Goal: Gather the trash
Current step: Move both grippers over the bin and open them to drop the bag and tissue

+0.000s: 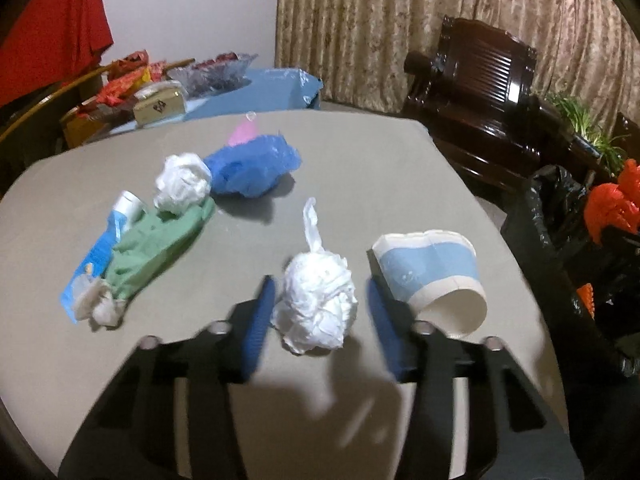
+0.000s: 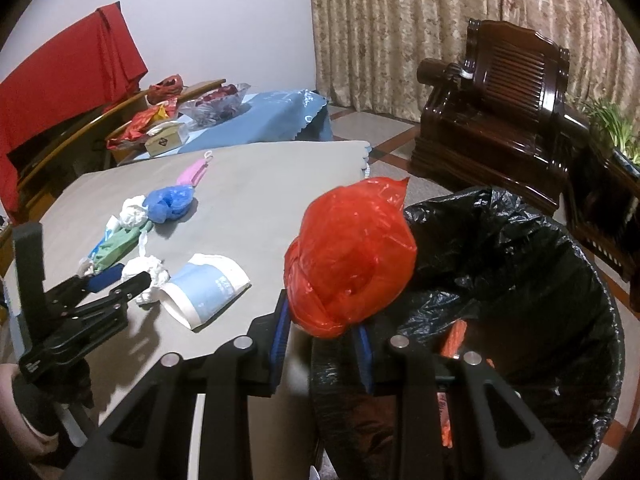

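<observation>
My left gripper point(image 1: 320, 312) is open, its blue pads on either side of a crumpled white bag point(image 1: 318, 300) on the grey table point(image 1: 360, 168); they do not squeeze it. A crushed blue-and-white paper cup point(image 1: 430, 276) lies just right of it. My right gripper point(image 2: 322, 336) is shut on a red plastic bag point(image 2: 352, 256) and holds it over the rim of a bin lined with a black bag point(image 2: 520, 280). The left gripper point(image 2: 120, 278) also shows in the right wrist view, beside the paper cup point(image 2: 208, 286).
On the table lie another white wad point(image 1: 182, 182), a blue bag point(image 1: 254, 168), a green cloth point(image 1: 156, 240), a blue tube point(image 1: 100, 248) and a pink item point(image 2: 192, 172). A dark wooden chair point(image 2: 500, 112) stands behind the bin. A cluttered side table point(image 2: 240, 120) is at the back.
</observation>
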